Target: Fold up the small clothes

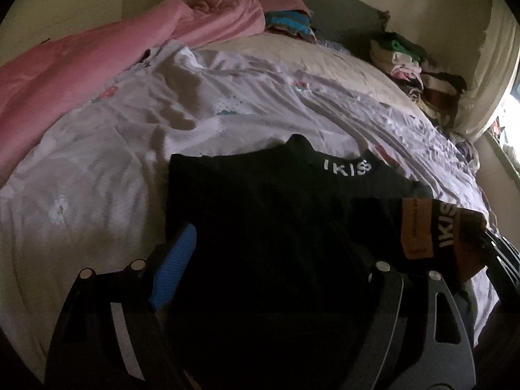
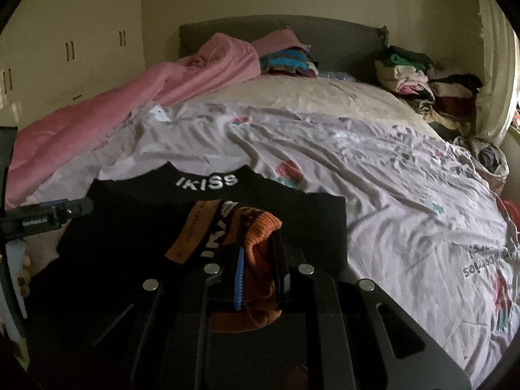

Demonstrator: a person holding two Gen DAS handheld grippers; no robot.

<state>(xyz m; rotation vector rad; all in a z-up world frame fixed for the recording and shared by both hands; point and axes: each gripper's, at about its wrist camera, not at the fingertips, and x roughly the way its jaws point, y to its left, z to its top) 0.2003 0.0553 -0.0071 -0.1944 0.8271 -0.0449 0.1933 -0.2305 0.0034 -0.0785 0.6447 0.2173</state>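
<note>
A black garment with white "IKISS" lettering on its collar lies on the floral bedsheet; it also shows in the right wrist view. Its orange and black ribbed cuff is folded over the black body. My right gripper is shut on this cuff, which also shows at the right of the left wrist view. My left gripper stands wide open over the near part of the garment; its blue pad shows, and the other finger is hidden in dark cloth.
A pink blanket lies along the left of the bed. Folded clothes sit by the grey headboard, and a pile of clothes lies at the far right corner. White cupboards stand at the left.
</note>
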